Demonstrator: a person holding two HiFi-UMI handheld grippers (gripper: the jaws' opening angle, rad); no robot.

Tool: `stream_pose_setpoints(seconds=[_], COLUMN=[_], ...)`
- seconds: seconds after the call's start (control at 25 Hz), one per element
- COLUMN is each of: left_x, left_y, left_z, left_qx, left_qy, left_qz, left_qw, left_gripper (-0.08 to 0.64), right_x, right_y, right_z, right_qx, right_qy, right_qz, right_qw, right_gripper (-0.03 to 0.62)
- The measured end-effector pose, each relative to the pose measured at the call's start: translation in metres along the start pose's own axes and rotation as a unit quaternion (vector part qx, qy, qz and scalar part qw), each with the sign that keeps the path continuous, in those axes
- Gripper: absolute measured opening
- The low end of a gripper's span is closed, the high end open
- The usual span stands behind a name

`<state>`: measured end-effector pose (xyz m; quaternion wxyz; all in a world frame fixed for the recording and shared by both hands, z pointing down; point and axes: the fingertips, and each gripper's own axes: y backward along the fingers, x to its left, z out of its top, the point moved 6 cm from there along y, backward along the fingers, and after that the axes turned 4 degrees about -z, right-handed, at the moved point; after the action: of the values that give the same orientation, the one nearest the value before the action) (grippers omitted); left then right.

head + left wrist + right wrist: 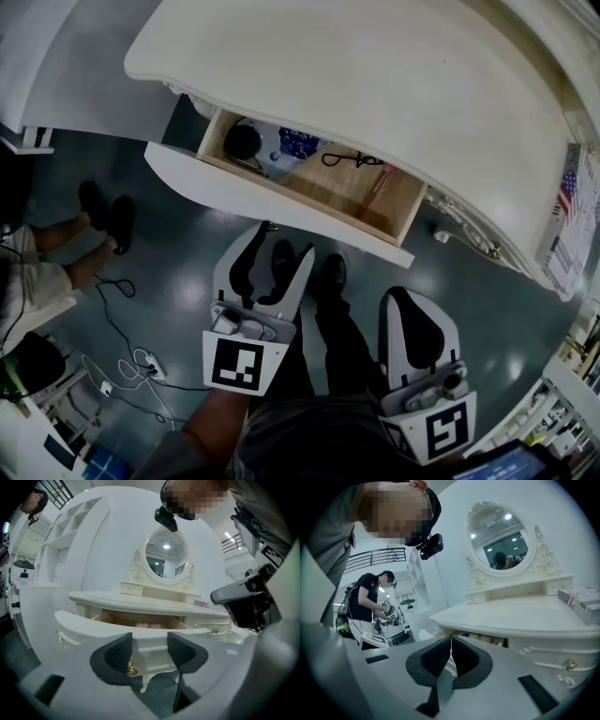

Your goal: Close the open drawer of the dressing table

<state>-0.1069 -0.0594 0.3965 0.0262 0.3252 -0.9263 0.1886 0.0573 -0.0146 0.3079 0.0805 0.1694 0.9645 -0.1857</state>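
head view: cream bench runs across the top of the frame. its drawer stands open toward the person, with the white curved front panel on the near side. on the bare wood inside are a dark round item, a blue patterned item and a thin black cord. left gripper sits just below the drawer front with its tips close to it; contact not clear. right gripper is lower and further right, apart from the drawer. flag-printed booklet lies at the bench's right end. the person's dark shoes are on the grey floor between the grippers. cables lie on the floor at left.

left gripper view: fingers released and spread wide, nothing gripped. the drawer front shows through the gap. a brass pull hangs just beside the left-hand finger. oval mirror stands upright at the back of the bench.

right gripper view: fingers clenched together, empty. the open drawer shows under the bench top beyond them. another person stands at far left, holding grippers.
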Motion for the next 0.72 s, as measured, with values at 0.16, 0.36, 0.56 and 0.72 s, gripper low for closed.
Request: stream_pose_setpoints(seconds=[0.16, 0.36, 0.56, 0.72], left_x=[0.0, 0.002, 0.003, 0.003], left_y=[-0.004, -0.009, -0.014, -0.017], left_z=[0.001, 0.003, 0.005, 0.006], left_qx=[0.005, 0.005, 0.002, 0.004], left_qy=[-0.001, -0.004, -0.006, -0.008], left_qz=[-0.002, -0.003, -0.004, -0.005], left_qw=[1.0, 1.0, 1.0, 0.9999], left_gripper=[0.244, 0.244, 0.244, 0.244], right_x=[-0.004, -0.008, -0.011, -0.013], right_y=[-0.001, 0.0, 0.002, 0.001], right_z=[0.002, 0.003, 0.001, 0.002], right_qx=[-0.004, -0.007, -0.004, -0.004], right_qy=[-0.004, -0.004, -0.003, -0.009], right_qz=[-0.006, -0.013, -0.019, -0.022], right_qw=[1.0, 1.0, 1.0, 1.0], right_gripper=[0.015, 0.015, 0.015, 0.015])
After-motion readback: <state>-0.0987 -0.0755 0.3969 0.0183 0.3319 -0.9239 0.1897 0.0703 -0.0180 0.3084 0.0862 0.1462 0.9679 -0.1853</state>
